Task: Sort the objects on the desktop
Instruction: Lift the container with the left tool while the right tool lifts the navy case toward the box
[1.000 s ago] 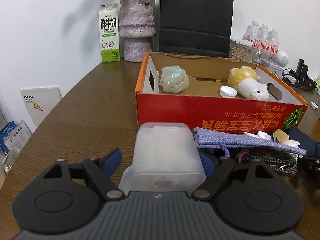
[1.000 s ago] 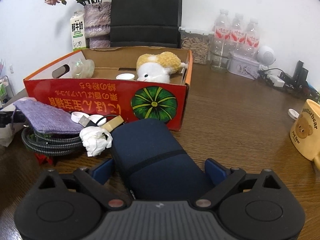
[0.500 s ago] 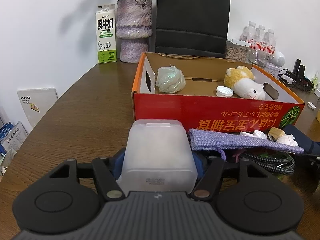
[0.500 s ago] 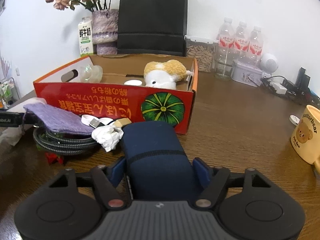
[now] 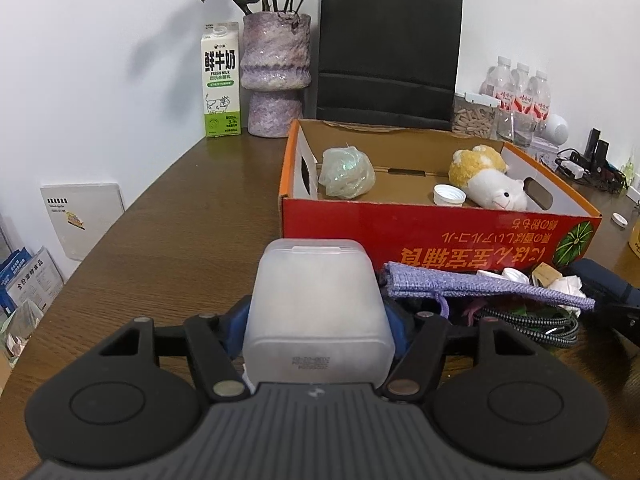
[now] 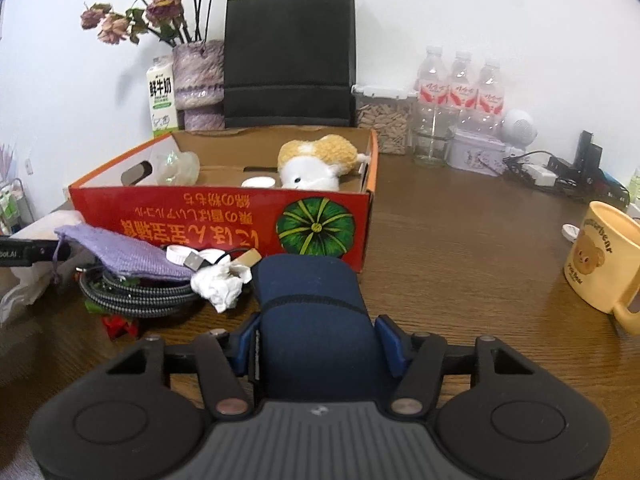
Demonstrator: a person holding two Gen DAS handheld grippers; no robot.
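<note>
in red cardboard box (image 5: 436,232): 1 plush toy (image 5: 486,178), 1 white cap (image 5: 449,194), 1 crumpled plastic wad (image 5: 347,168) | behind box: 3 water bottles (image 6: 462,88), 1 milk carton (image 5: 221,80), 1 vase (image 5: 276,76), 1 black paper bag (image 5: 388,52) | right of box: 1 yellow mug (image 6: 604,256)

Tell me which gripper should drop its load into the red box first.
Probably left. The left gripper already clamps the frosted plastic case; the right gripper is closing on the navy pouch. Red cardboard box lies just ahead.
</note>
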